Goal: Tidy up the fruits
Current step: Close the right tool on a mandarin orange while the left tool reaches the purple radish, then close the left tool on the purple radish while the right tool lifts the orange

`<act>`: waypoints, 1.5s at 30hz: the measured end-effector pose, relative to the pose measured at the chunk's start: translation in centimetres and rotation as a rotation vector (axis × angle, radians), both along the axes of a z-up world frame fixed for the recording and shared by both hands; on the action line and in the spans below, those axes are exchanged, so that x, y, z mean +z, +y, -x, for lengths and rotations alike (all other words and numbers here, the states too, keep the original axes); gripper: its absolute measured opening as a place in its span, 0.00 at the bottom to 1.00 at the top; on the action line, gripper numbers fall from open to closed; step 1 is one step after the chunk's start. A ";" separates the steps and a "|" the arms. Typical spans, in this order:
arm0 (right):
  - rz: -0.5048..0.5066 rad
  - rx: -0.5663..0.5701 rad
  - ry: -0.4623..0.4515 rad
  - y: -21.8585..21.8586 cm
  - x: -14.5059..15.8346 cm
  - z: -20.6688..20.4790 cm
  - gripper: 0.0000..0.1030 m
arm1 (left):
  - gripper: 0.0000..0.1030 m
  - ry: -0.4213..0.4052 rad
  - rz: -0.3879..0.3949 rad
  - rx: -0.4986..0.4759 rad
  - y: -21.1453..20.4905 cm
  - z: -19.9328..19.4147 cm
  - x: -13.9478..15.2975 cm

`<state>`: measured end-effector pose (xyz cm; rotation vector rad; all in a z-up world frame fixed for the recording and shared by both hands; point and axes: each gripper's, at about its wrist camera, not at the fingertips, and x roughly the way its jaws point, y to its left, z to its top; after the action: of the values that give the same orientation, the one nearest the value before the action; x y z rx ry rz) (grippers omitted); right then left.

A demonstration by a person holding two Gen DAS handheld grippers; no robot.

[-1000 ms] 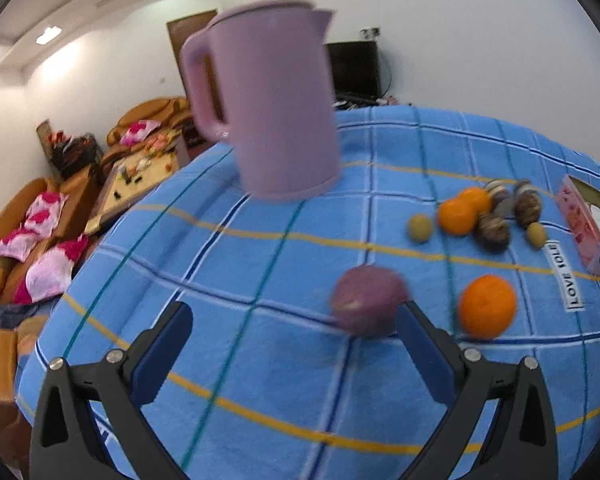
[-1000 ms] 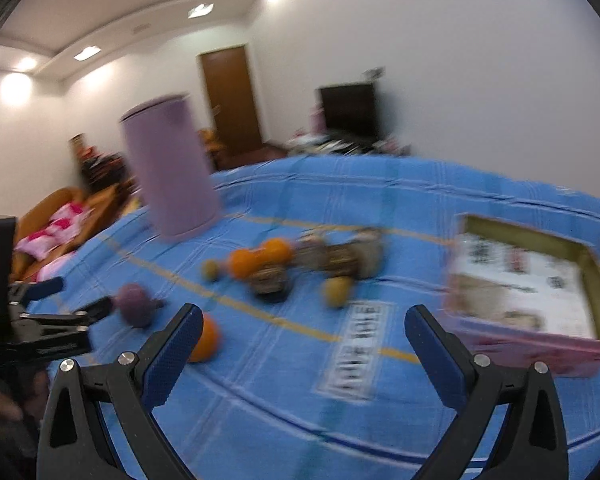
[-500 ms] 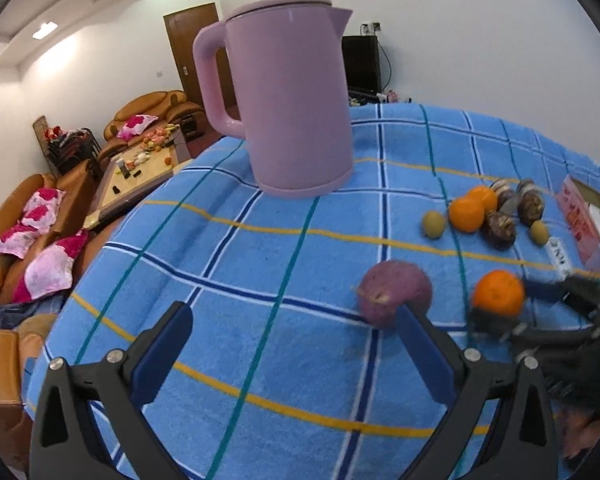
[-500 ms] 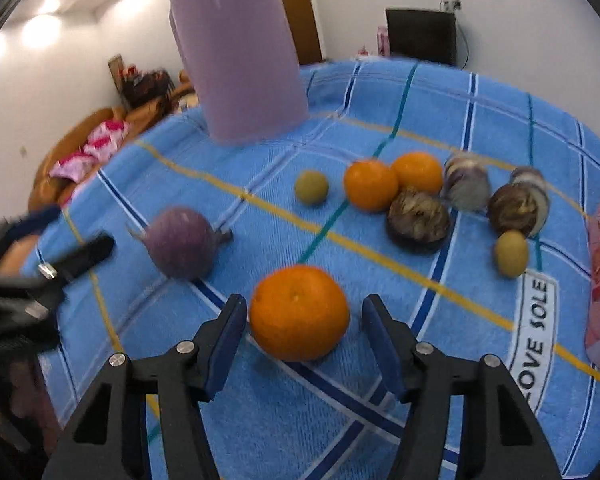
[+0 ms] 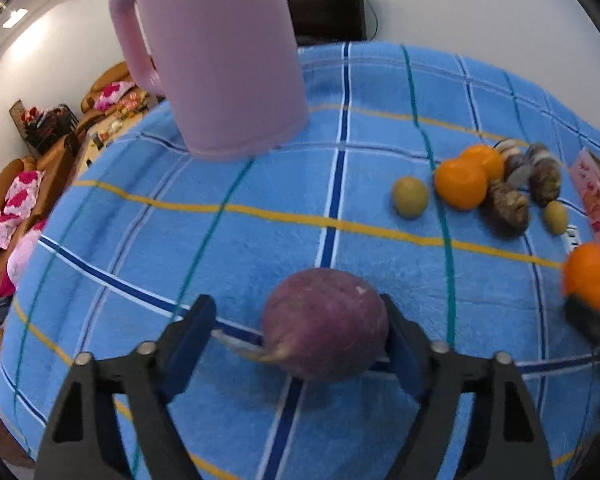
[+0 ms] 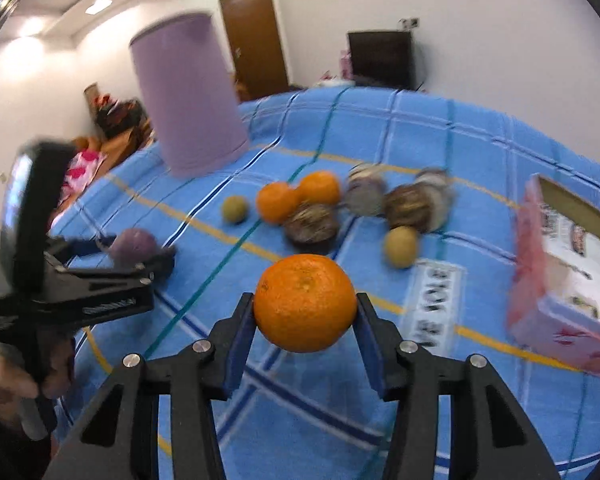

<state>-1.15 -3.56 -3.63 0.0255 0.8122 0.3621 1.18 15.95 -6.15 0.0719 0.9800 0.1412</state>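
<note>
Right now the purple fruit [image 5: 326, 324] sits low in the middle of the left wrist view, lying on the blue checked cloth [image 5: 260, 184] between the blue pads of the left gripper [image 5: 296, 334]. The right-hand pad touches its side; the left-hand pad stands apart, so those jaws are closing but do not yet clamp it. Its stalk end points toward the lower left of the frame, so the long axis appears to run roughly across the jaws. The fruit sits off centre, toward the right-hand pad.

Meanwhile the orange [image 6: 305, 302] fills the lower middle of the right wrist view, pressed on both sides by the pads of the right gripper [image 6: 305, 320], whose jaws are closing on it.

Beyond them, toward the upper right, lie the other fruits [image 6: 312, 200]: two oranges, small greenish ones and brown-purple ones. A pink box [image 6: 560, 264] stands at the right edge. A lilac kettle [image 5: 216, 56] rises at the top. White lettering on the cloth label [image 6: 436, 308] is too blurred to read.
</note>
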 end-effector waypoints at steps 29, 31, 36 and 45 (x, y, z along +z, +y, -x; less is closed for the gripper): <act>0.056 -0.110 -0.207 -6.0 2.4 2.5 0.49 | 0.53 -0.196 -0.009 -0.128 -8.3 2.2 4.7; 0.080 -0.125 -0.216 -7.1 2.5 2.6 0.49 | 0.53 -0.201 -0.004 -0.147 -9.3 2.2 4.8; 0.098 -0.169 -0.226 -9.9 2.7 3.1 0.49 | 0.53 -0.212 0.013 -0.186 -12.0 1.9 5.2; 0.115 -0.260 -0.260 -15.1 3.3 3.1 0.49 | 0.53 -0.229 0.028 -0.263 -16.3 1.9 6.1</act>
<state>-4.29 -18.69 -0.29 -0.0231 0.5621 0.0700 -0.72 -0.38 -0.04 0.1548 0.7358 -0.1040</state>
